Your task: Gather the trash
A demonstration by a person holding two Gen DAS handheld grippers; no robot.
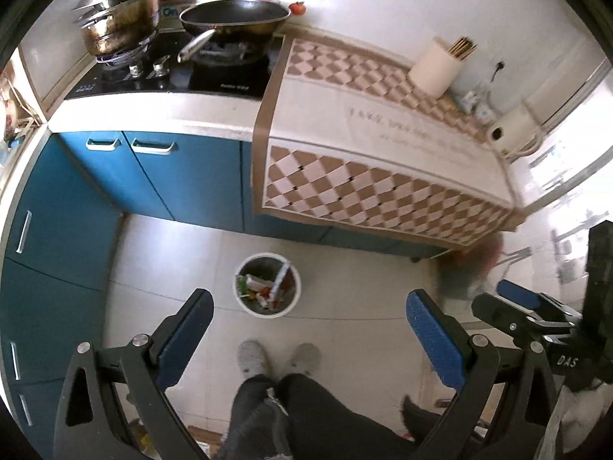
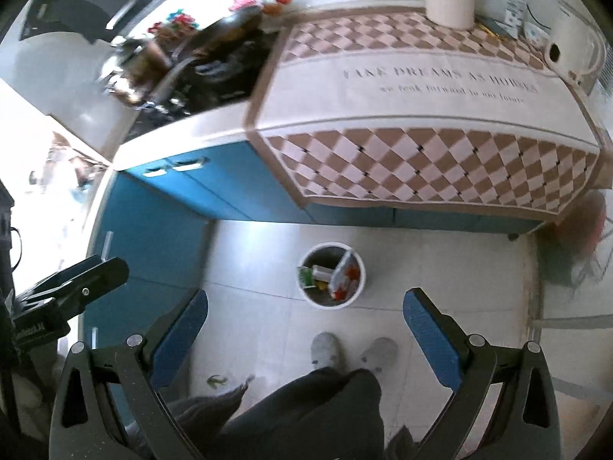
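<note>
A white round trash bin [image 1: 293, 287] stands on the tiled floor in front of the blue cabinets, holding several colourful wrappers and a white stick. It also shows in the right wrist view [image 2: 358, 268]. My left gripper [image 1: 308, 322] is open and empty, held high above the floor, with the bin just beyond its fingers. My right gripper [image 2: 304, 318] is open and empty at a similar height, the bin between and beyond its fingertips. The right gripper also shows at the right edge of the left wrist view [image 1: 525, 303].
A counter with a checkered cloth [image 1: 367, 122] carries a chopstick holder [image 1: 436, 65] and a white kettle [image 1: 509, 130]. A stove with a wok [image 1: 233, 19] and a steel pot [image 1: 118, 11] is to the left. The person's slippered feet [image 1: 253, 356] stand near the bin. A small green scrap [image 2: 216, 380] lies on the floor.
</note>
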